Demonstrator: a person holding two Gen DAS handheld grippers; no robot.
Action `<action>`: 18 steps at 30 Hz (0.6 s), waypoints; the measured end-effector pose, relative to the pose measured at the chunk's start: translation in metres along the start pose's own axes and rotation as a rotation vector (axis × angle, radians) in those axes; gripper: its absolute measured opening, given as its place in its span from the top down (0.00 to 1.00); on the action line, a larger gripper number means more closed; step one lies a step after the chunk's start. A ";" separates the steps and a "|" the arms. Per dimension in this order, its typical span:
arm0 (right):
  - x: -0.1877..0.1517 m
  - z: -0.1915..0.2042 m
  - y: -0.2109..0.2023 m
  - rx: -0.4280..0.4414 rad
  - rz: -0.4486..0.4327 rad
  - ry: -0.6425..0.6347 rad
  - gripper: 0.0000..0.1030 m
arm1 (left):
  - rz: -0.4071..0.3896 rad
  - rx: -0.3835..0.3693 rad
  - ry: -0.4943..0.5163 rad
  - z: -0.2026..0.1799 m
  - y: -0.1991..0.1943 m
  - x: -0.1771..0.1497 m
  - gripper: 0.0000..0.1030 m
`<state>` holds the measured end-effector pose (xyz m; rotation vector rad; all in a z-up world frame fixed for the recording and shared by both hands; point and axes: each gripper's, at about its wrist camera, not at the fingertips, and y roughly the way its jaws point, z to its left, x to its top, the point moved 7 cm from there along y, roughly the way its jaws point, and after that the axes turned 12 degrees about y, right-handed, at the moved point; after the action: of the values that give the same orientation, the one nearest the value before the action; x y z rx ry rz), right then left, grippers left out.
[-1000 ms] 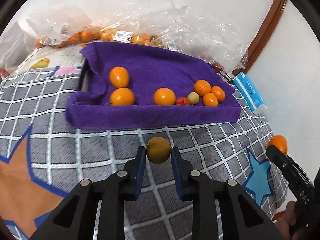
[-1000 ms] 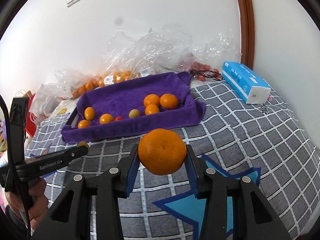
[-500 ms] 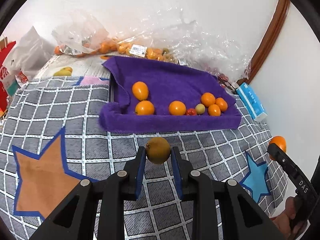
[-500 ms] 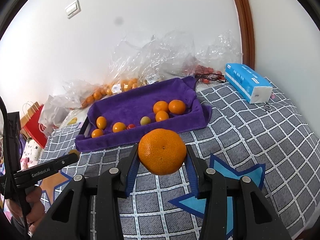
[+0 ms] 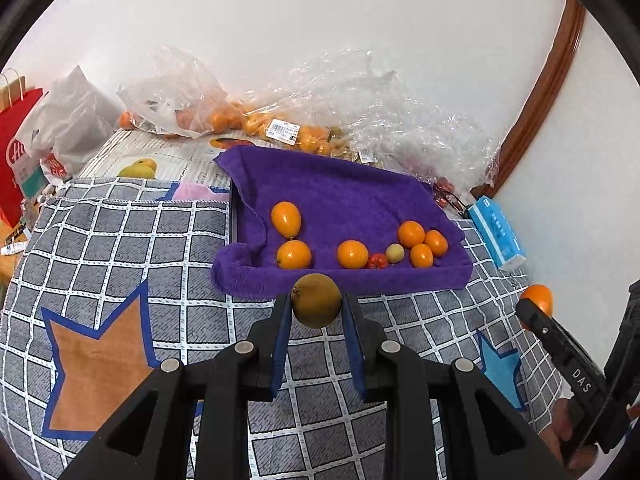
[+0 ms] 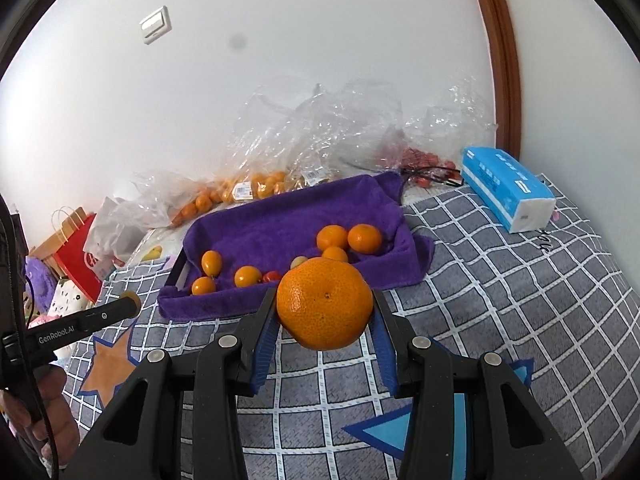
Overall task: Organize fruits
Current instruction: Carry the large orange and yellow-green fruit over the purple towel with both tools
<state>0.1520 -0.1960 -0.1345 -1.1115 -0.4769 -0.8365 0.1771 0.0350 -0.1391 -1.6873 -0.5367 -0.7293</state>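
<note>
White wall behind, a checked blanket (image 5: 120, 248) below us, the purple towel tray (image 5: 344, 200) already holding eight fruits — our right gripper (image 6: 324, 320) clamps a mandarin (image 6: 325, 304), our left gripper (image 5: 316, 312) a brownish-green fruit (image 5: 316, 300); both remain unplaced.

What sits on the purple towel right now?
On the purple terry towel: six orange citrus fruits, one small red fruit, one pale yellowish fruit. A dark tray edge shows beneath; the rest is covered.
</note>
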 end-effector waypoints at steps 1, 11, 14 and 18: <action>0.000 0.001 0.001 0.001 0.001 -0.001 0.58 | 0.002 -0.002 0.002 0.000 0.001 0.000 0.76; 0.006 0.010 0.008 0.005 0.002 -0.031 0.58 | -0.029 0.011 0.017 0.002 -0.004 0.014 0.76; 0.012 0.015 0.011 0.012 -0.001 -0.039 0.58 | -0.044 0.019 0.016 0.007 -0.004 0.021 0.76; 0.019 0.022 0.019 0.019 -0.005 -0.056 0.58 | -0.067 0.033 0.020 0.011 -0.004 0.033 0.76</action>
<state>0.1797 -0.1781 -0.1237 -1.1187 -0.5330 -0.8055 0.1995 0.0456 -0.1148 -1.6366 -0.5899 -0.7812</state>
